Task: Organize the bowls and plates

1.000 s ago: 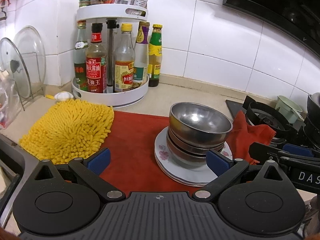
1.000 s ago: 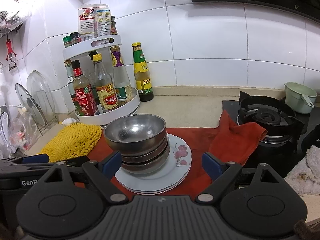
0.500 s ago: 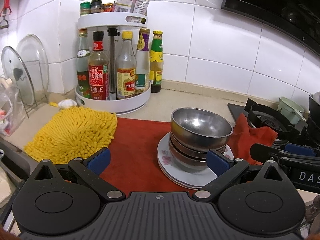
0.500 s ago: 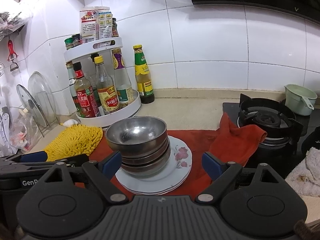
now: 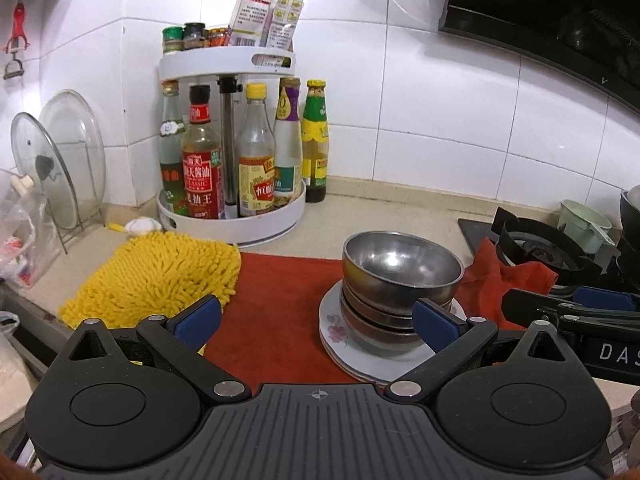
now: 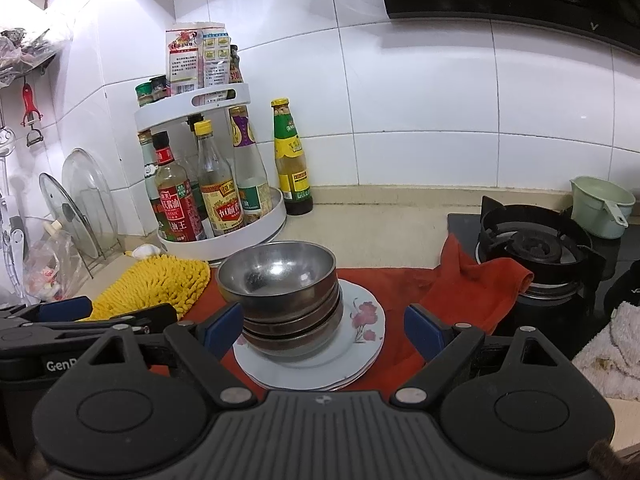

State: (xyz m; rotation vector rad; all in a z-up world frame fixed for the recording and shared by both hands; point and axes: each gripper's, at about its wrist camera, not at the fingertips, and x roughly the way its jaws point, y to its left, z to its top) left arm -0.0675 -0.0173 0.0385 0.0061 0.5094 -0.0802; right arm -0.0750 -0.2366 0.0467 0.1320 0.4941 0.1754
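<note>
**Bowls stacked on plates, both grippers standing open short of them**

The steel bowls [image 6: 280, 280] sit nested in one stack, the top one upright and empty, on a small pile of white plates [image 6: 360, 344] with a pink flower print. The plates lie on a red cloth [image 5: 280, 300] spread over the beige countertop [image 5: 380, 216]. The stack stands toward the left of the plates as the right wrist view shows it, so the flowered rim on the right is bare.

The right gripper [image 6: 324, 326] is released, its blue pads wide apart with the stack and plates seen between them but beyond the tips; nothing is grasped. The left gripper [image 5: 316, 320] is likewise spread open and empty; its right pad overlaps the lower bowls in its own view, yet whether it touches them I cannot tell. Each gripper shows at the edge of the other's view, one on either side of the stack.

A yellow chenille mat [image 5: 156, 276] lies to the left, its edge against the red cloth. Behind it stands a white two-tier rack [image 5: 232, 216] of sauce bottles. To the right, the cloth bunches up against a black gas burner [image 6: 532, 244], with a pale green cup [image 6: 600, 208] behind it.
</note>
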